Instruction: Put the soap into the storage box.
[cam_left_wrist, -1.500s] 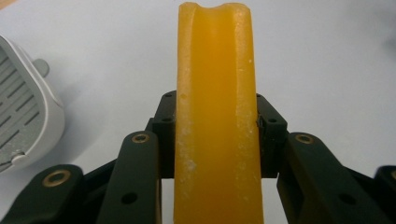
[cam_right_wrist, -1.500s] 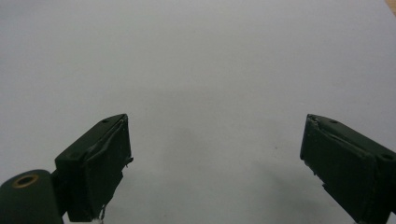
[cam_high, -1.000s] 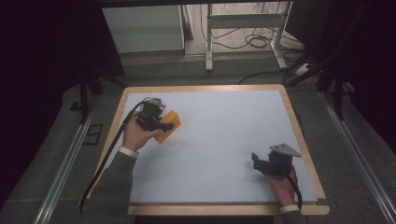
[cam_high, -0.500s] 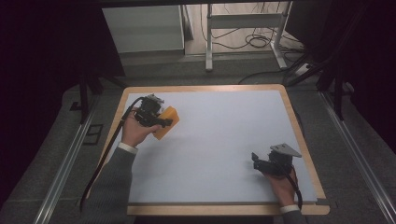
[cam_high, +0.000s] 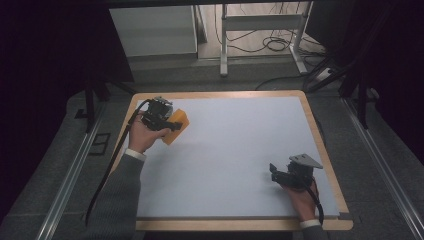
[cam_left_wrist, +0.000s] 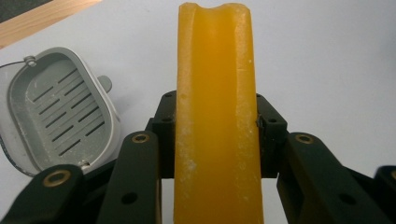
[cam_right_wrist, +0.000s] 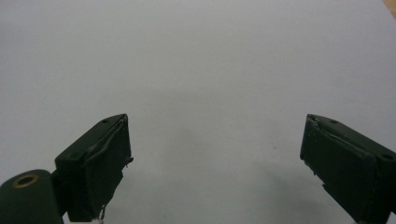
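Observation:
An orange soap bar (cam_left_wrist: 215, 70) stands clamped between the black jaws of my left gripper (cam_left_wrist: 215, 128), which is shut on it. From above, the left gripper (cam_high: 169, 124) holds the orange bar (cam_high: 178, 128) over the far left part of the white table top (cam_high: 235, 145). A grey slotted soap dish (cam_left_wrist: 60, 112) lies on the white surface just beside and below the bar. My right gripper (cam_high: 274, 172) rests near the front right of the table. Its jaws are wide apart with nothing between them (cam_right_wrist: 215, 158).
The white top has a wooden rim (cam_high: 320, 145) all around. Beyond the far edge are a white cabinet (cam_high: 152, 30), a metal frame (cam_high: 262, 22) and cables on the floor. Metal rails (cam_high: 70, 175) run along both sides of the table.
The left hand with the orange bar has drifted slightly toward the far edge. The right hand has stayed put.

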